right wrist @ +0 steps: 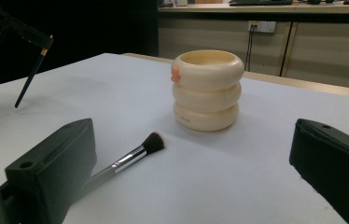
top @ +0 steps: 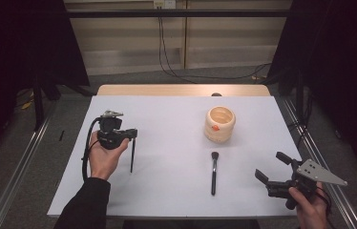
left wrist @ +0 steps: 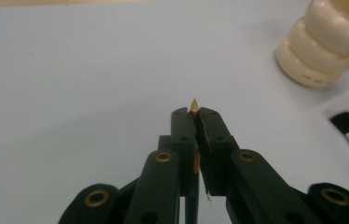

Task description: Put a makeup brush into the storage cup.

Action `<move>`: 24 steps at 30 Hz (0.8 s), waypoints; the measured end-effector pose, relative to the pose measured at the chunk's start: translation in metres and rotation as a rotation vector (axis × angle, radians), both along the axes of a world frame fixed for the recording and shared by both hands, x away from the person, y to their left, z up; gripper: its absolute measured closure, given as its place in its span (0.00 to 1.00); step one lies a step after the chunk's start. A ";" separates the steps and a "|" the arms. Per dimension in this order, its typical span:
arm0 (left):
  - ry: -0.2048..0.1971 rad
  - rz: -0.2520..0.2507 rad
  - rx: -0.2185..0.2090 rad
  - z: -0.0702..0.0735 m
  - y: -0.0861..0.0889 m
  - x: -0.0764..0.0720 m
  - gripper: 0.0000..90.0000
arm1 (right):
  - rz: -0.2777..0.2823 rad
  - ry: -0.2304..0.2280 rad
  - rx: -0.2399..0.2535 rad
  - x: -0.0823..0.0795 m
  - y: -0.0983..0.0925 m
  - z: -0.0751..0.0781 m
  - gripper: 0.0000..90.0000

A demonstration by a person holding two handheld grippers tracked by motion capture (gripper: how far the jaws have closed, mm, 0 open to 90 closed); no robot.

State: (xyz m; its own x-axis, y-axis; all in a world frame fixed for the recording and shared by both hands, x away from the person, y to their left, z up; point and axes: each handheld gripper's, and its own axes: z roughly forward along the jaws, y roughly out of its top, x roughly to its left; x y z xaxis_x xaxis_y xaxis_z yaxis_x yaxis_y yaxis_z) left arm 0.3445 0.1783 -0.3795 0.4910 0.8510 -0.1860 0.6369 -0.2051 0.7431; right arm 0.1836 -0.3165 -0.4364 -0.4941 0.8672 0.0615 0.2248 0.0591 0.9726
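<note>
Above the table [top: 167,191], left hand-held gripper [top: 132,135] dangles pencil [top: 132,155].

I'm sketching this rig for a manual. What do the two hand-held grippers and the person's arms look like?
Both grippers are black, with two blocky jaws on linked bars. Brass-coloured rivets mark the left gripper's linkage, and a black cable loops from it past the dark long sleeve. The right gripper carries a grey three-cornered plate with small holes on top.

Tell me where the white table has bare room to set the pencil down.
Free: the patch between the left gripper holding the pencil and the brush; also behind the holder. Crowded: brush to right gripper.
</note>
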 end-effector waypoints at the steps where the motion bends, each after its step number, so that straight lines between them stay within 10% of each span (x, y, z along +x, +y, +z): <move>1: -0.020 -0.002 -0.015 0.002 0.000 -0.002 0.95 | 0.000 0.001 0.000 0.000 0.000 0.000 0.00; 24: -0.323 -0.090 -0.209 0.024 0.002 -0.041 0.95 | 0.016 -0.001 0.008 -0.001 0.001 0.000 0.00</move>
State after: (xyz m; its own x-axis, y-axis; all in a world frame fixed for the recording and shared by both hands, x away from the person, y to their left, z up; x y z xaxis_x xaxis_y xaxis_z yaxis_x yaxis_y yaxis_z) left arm 0.3037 0.1807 -0.3553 0.6235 0.7623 -0.1740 0.3496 -0.0727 0.9341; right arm 0.1830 -0.3154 -0.4363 -0.5080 0.8587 0.0680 0.2231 0.0549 0.9732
